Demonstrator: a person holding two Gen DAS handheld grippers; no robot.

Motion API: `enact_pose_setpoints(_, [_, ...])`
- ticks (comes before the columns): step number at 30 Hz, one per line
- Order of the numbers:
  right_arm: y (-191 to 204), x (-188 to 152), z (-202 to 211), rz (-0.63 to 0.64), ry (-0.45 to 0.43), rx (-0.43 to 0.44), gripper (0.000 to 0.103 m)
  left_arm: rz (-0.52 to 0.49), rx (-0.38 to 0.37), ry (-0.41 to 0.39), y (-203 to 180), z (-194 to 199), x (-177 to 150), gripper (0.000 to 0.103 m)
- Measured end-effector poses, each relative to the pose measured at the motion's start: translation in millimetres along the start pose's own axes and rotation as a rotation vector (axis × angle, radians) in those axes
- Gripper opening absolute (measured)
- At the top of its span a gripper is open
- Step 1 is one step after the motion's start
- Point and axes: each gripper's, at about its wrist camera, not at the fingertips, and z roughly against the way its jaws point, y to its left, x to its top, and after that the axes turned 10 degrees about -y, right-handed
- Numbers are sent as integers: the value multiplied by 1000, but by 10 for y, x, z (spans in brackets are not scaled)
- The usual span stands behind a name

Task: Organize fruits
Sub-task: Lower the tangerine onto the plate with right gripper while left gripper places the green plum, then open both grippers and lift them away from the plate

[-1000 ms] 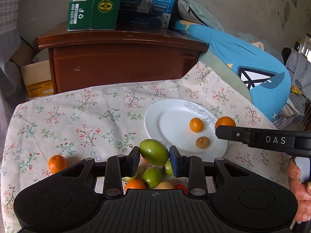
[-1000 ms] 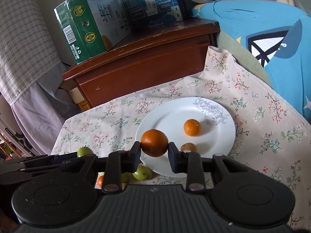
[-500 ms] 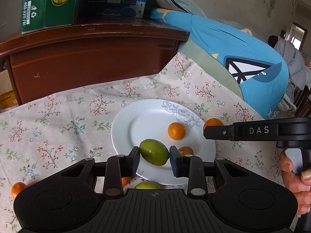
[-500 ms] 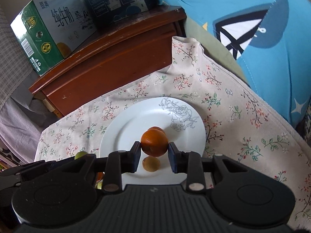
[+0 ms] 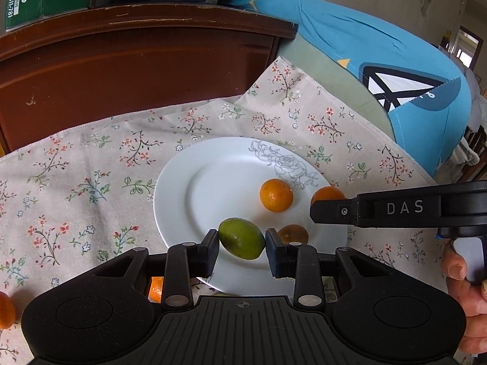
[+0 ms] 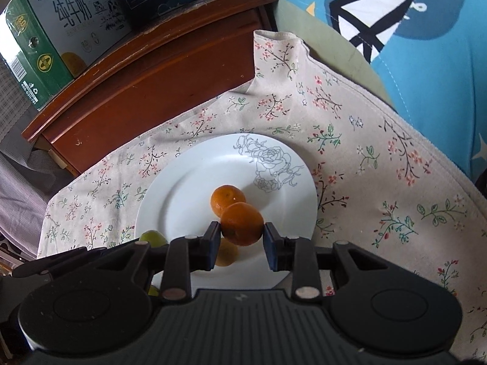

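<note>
A white plate (image 5: 213, 182) with a rose drawing lies on the floral cloth. On it sit a small orange (image 5: 276, 195) and a brownish fruit (image 5: 293, 234). My left gripper (image 5: 242, 245) is shut on a green fruit (image 5: 241, 238) and holds it over the plate's near edge. My right gripper (image 6: 242, 240) is shut on an orange (image 6: 242, 223) above the plate (image 6: 182, 194), just in front of the small orange (image 6: 226, 199). The right gripper also shows in the left wrist view (image 5: 327, 205), its orange (image 5: 327, 194) over the plate's right rim.
A brown wooden cabinet (image 5: 137, 60) with a green carton (image 6: 57, 36) and a blue box stands behind the table. A blue cushion (image 5: 380, 70) lies at the right. Loose oranges (image 5: 155, 289) lie on the cloth near me; another orange (image 5: 6, 310) is at the far left.
Both grippers have moved forward and in over the plate with their fruits. The left has carried the green fruit away from the fruit pile to the plate's near edge.
</note>
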Motion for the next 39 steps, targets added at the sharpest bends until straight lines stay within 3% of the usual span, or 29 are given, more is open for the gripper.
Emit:
enact_pose_setpoints(6, [-19, -12, -53, -22, 12, 1, 33, -5, -1, -11, -40, -2, 18, 36])
enact_pose_setpoints(7, [-28, -1, -47, -28, 8, 6, 33, -3, 3, -14, -47, 12, 29, 40])
enact_pose_setpoints(9, [-40, 19, -28, -39, -4, 14, 33, -5, 22, -34, -63, 61, 55, 61])
enact_pose_setpoints(15, [-23, 70, 33, -29, -39, 25, 33, -10, 70, -58, -47, 252, 165, 81])
enact_pose_setpoints(30, [176, -64, 226, 77, -63, 84, 34, 54, 211, -30, 370, 811, 113, 84])
enact_pose_setpoints(34, [261, -133, 305, 123, -74, 103, 34, 74, 265, -38, 491, 1012, 31, 92])
enact_pose_setpoints(39, [384, -276, 398, 169, -77, 134, 34, 109, 306, -35, 623, 1196, -79, 94])
